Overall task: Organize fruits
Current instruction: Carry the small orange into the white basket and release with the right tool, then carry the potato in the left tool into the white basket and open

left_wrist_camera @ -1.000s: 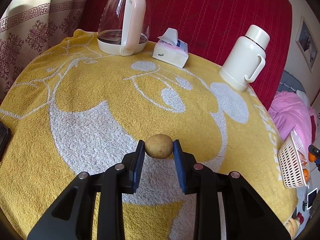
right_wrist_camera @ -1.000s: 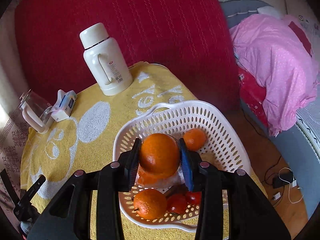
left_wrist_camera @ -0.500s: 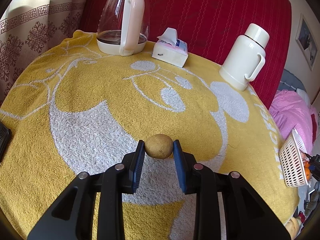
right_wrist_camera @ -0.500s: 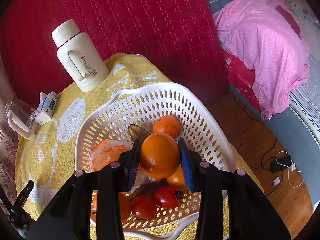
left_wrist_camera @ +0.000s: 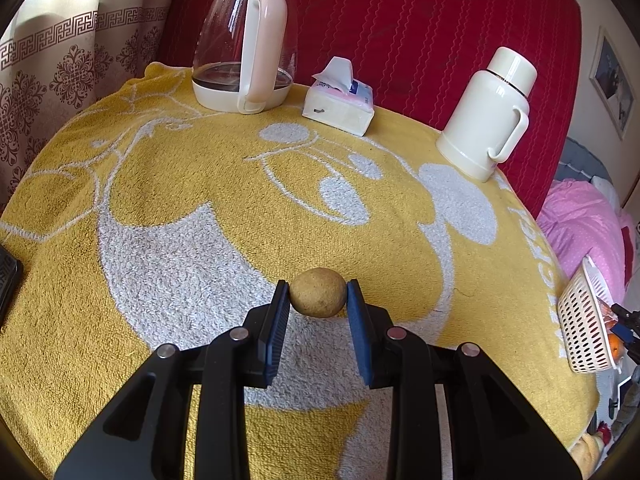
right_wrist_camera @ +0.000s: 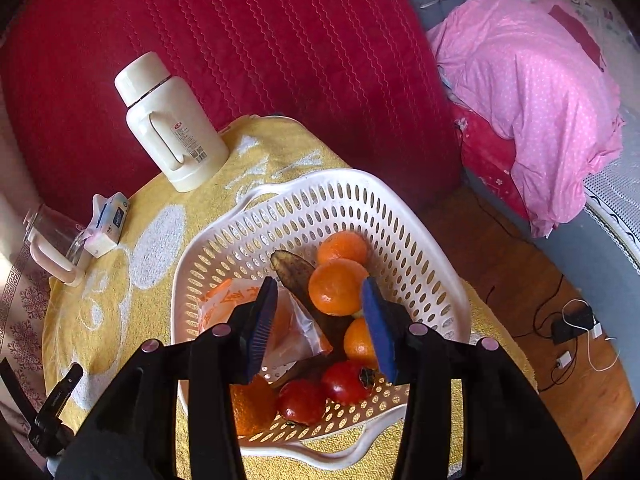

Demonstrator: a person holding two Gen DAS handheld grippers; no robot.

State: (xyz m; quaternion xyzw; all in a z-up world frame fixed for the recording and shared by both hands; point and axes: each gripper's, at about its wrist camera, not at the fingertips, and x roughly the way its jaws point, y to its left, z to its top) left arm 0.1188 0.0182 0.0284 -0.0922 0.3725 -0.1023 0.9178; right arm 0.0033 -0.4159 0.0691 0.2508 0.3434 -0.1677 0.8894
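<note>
Basket holds four oranges, two tomatoes.

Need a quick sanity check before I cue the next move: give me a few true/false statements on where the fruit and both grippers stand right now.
1. The left gripper is shut on a brown fruit above the yellow towel. True.
2. The right gripper has its pads clamped on an orange. False: its jaws are opening, and the orange lies in the basket clear of the left pad.
3. The white basket holds oranges, red fruits and a dark banana. True.
4. The cream thermos stands inside the basket. False: it stands on the towel behind it.
5. The glass kettle lies tipped over. False: it stands upright by the tissue pack.
</note>
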